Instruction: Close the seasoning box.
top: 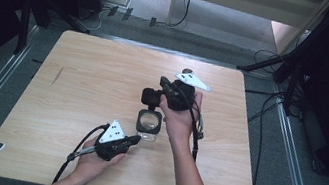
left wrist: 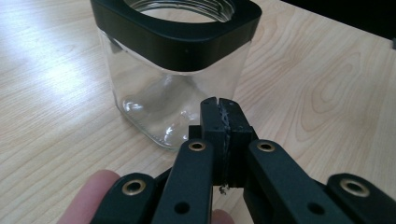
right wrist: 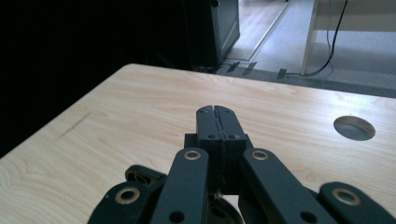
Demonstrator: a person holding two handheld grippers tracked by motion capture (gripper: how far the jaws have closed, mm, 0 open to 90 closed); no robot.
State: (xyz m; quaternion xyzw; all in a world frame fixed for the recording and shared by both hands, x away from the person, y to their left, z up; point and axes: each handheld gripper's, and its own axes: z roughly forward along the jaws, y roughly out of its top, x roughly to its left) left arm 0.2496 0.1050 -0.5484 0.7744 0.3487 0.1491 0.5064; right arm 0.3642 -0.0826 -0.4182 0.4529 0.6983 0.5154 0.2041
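A glass jar with a black square collar stands upright near the middle of the tabletop. Its mouth is open and it looks empty. No lid is on it.

The left tongs lie low at about 7 o'clock from the jar, with the tips just beside the lower wall of the jar. In the left gripper view the two jaws are pressed together and nothing is between them; the tip stands in front of the glass, very near, but I cannot tell if it touches. The right tongs hang above the tabletop at 12 o'clock from the jar, pointing to the far left side. Their jaws are also closed and empty, as the right gripper view shows. A round hole in the tabletop is seen at 2 o'clock from them.

I judge that the step in hand is the approach to the jar, before any grasp. For the next move, the left tongs must first open wide enough to take the wall or the collar, then close gently, because glass is smooth and may slip.
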